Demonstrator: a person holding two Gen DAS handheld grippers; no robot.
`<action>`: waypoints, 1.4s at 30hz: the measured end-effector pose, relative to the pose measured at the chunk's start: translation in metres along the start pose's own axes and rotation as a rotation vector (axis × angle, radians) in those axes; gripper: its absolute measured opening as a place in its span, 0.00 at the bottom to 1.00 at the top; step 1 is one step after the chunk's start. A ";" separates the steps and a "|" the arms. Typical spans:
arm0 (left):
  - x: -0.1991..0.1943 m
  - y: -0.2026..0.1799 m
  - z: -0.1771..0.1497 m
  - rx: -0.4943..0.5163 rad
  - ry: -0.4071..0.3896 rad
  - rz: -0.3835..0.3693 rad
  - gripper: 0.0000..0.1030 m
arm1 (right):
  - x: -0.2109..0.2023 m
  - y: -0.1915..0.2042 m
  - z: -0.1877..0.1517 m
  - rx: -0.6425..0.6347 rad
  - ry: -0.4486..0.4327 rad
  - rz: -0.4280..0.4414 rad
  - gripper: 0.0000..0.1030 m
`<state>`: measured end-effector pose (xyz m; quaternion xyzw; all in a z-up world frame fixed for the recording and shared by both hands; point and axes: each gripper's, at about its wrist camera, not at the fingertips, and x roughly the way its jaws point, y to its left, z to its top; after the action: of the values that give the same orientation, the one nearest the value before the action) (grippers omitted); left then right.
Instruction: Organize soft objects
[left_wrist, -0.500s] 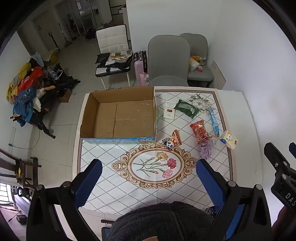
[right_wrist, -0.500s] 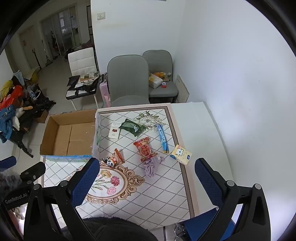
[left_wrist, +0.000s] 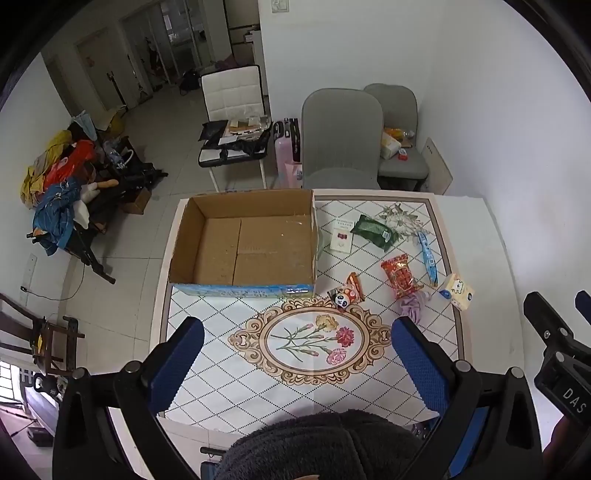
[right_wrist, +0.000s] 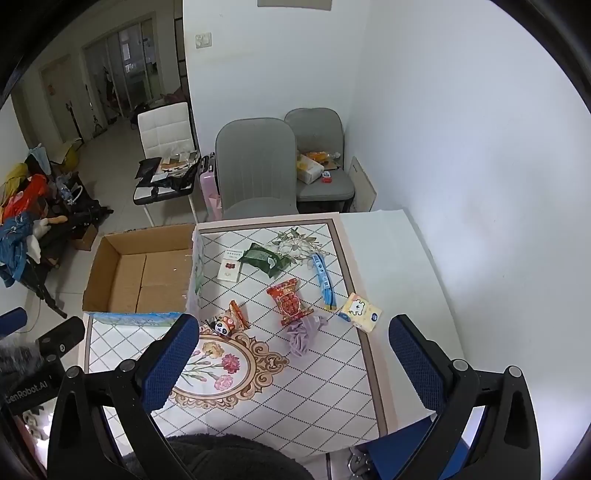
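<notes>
Left wrist view: left gripper (left_wrist: 297, 365) and right gripper (right_wrist: 293, 363) hover high, jaws spread, empty; open brown cardboard box (left_wrist: 243, 243) waits beside scattered soft packets, likely drop-off.

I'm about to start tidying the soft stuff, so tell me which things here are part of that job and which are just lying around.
Part of the job:
- cardboard box, empty
- purple cloth
- green packet
- red snack bag
- tissue pack
- panda packet
- blue tube

Just lying about:
- grey chairs
- white chair
- pile of clothes on the floor
</notes>
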<state>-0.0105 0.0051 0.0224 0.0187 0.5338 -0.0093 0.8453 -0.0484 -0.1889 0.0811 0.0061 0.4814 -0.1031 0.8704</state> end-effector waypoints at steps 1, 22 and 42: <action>0.000 0.001 0.000 -0.002 -0.005 0.000 1.00 | -0.001 -0.001 0.001 -0.001 -0.002 0.001 1.00; -0.012 0.005 0.001 -0.005 -0.040 -0.010 1.00 | -0.015 0.000 0.000 0.003 -0.036 -0.003 1.00; -0.014 -0.005 -0.002 0.011 -0.048 -0.014 1.00 | -0.019 -0.005 -0.002 0.000 -0.066 -0.012 1.00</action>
<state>-0.0184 0.0002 0.0345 0.0192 0.5134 -0.0184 0.8577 -0.0609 -0.1905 0.0961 -0.0003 0.4523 -0.1086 0.8852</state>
